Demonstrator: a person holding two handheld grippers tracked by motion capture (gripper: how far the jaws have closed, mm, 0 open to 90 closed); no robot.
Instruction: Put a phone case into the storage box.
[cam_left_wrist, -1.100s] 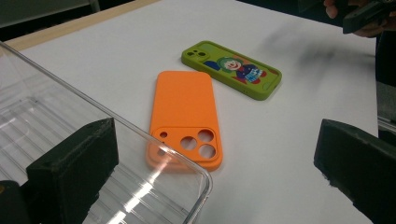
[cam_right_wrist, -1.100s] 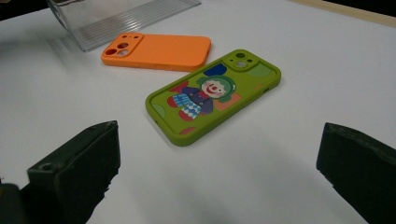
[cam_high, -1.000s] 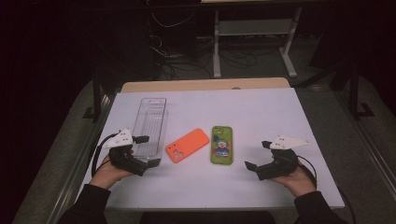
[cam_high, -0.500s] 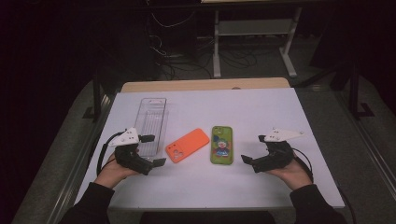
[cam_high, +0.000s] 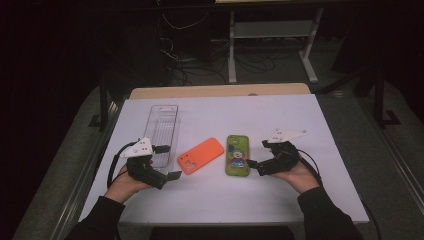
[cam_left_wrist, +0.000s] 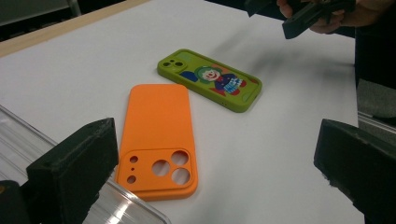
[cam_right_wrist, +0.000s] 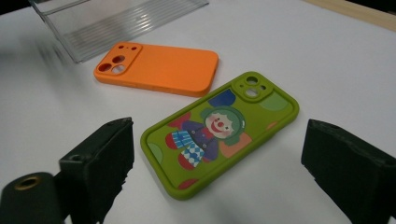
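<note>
White table top (cam_high: 310, 125) is lying under a dark room, with a wooden strip along its far edge and cables and a grey stand on the floor behind. Item one: green phone case (cam_high: 237, 155) with a clown print, lying flat near the middle of the table, camera holes at its far end. Item two: orange phone case (cam_high: 200, 155), lying flat and slanted just left of the green one, the two apart. Item three: clear plastic tray (cam_high: 164, 131), sitting left of the orange case and running toward the far edge. Right gripper (cam_high: 256, 164) is now sitting just beside the right edge of the green case, having come in leftward from well right of it a second ago; its jaws have just been closing a little but are standing wide apart, the green case lying ahead of them, untouched, in the right gripper view. Left gripper (cam_high: 169, 163) is resting at the near end of the tray, close to the orange case, having shifted slightly rightward since then; its jaws are standing wide apart on nothing. Both cases and the tray are lying where they were. Hard to make out: the tray's near end is partly covered by the left gripper in the high view, and both forearms are cut off at the near edge.
</note>
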